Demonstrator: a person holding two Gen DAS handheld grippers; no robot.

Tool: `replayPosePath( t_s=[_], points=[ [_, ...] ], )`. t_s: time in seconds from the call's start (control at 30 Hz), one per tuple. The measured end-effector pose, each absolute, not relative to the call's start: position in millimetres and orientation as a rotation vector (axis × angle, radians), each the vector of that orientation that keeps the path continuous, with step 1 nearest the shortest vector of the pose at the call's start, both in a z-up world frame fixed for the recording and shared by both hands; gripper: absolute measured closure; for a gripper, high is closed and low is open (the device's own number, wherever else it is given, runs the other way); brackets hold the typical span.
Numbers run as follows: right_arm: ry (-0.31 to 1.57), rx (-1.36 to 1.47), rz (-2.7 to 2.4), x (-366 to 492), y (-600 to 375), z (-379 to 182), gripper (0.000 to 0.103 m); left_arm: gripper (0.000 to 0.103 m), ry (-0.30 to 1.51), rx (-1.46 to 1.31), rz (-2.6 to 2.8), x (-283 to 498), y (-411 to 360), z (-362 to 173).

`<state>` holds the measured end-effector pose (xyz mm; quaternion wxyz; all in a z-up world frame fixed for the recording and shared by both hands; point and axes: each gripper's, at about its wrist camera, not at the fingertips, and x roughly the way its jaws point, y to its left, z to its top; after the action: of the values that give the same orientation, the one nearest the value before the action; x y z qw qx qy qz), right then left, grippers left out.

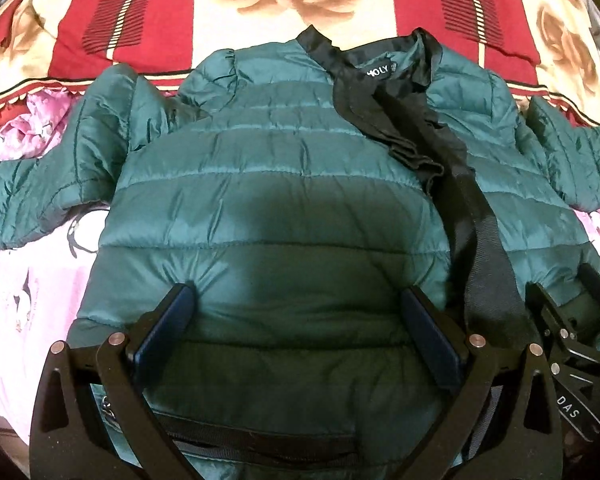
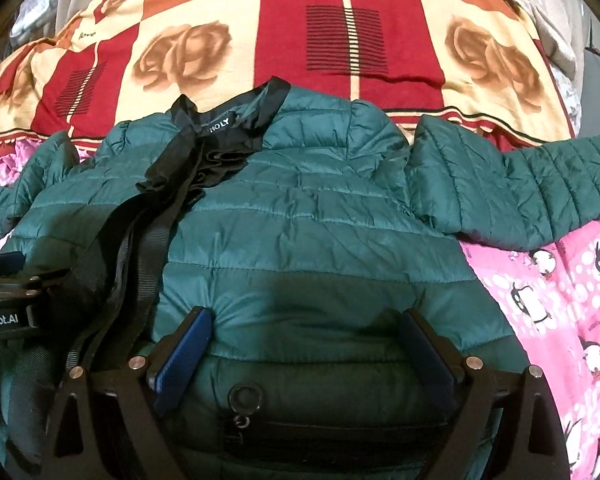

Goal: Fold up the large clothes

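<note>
A: Where is the jacket?

B: The green quilted jacket (image 1: 268,184) lies spread on the bed, front up, collar toward the far red-and-cream rose blanket (image 1: 148,20). Its sleeves reach out to either side over the pink penguin sheet (image 2: 548,300). A black lining strip and webbing strap (image 1: 472,216) run down the open front.

A: And the jaws?

B: The left gripper (image 1: 296,316) stands with jaws wide apart, tips pressing into the padding near the hem, on the panel left of the strap. The right gripper (image 2: 306,336) is likewise spread wide, tips dimpling the other panel just above a zipped pocket with a ring pull (image 2: 244,396). Neither pinches any fabric.
</note>
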<state>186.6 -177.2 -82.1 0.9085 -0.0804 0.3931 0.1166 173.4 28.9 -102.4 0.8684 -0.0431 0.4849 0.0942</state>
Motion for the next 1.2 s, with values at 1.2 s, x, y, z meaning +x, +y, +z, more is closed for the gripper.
replayPosePath(
  t_s=[1.2],
  points=[
    [0.802,-0.184,0.229,184,-177,-80,0.009,0.0,0.72,-0.06,0.189,142,30,-35]
  ],
)
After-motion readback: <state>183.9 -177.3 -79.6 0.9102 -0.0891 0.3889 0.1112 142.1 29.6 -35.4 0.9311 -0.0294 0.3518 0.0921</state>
